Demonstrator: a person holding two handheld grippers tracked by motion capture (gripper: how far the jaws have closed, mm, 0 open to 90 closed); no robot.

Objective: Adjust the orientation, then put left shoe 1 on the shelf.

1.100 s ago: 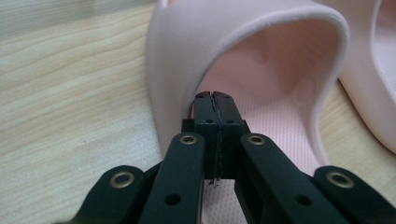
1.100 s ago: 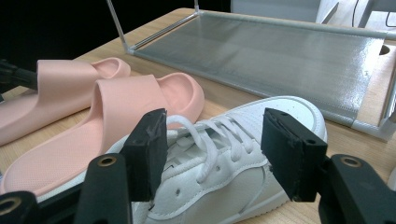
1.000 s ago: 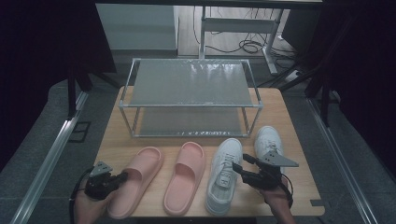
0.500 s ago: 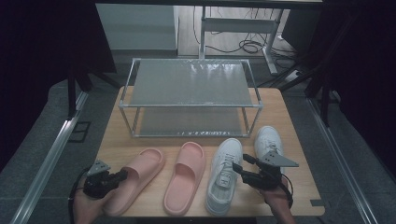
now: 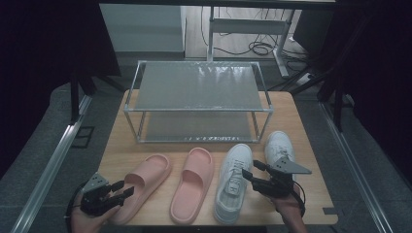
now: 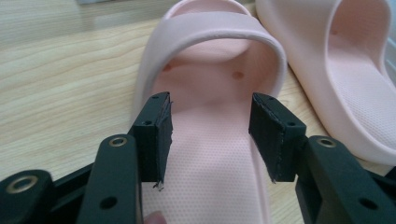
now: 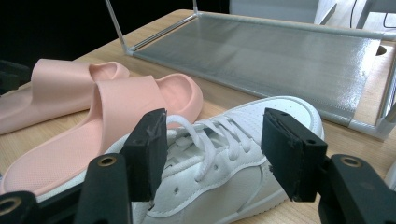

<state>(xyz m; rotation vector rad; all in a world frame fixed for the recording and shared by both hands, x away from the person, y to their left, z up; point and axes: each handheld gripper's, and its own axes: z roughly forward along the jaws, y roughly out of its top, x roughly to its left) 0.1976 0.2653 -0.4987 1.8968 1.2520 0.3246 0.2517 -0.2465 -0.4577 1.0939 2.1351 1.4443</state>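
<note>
Between open left fingers (image 6: 159, 135), pink slipper (image 6: 210, 154), untouched

This looks like a lab or studio set up for recording, not a home. A bare wooden table (image 5: 301, 126) stands alone under dark curtains (image 5: 43, 58) that close it in on both sides. Metal rails (image 5: 46, 172) run along the grey floor beside it. Behind the table, loose cables (image 5: 252, 48) lie coiled on the floor around the legs of a metal frame (image 5: 245, 26), and a white panel (image 5: 143, 26) stands beside them.
</note>
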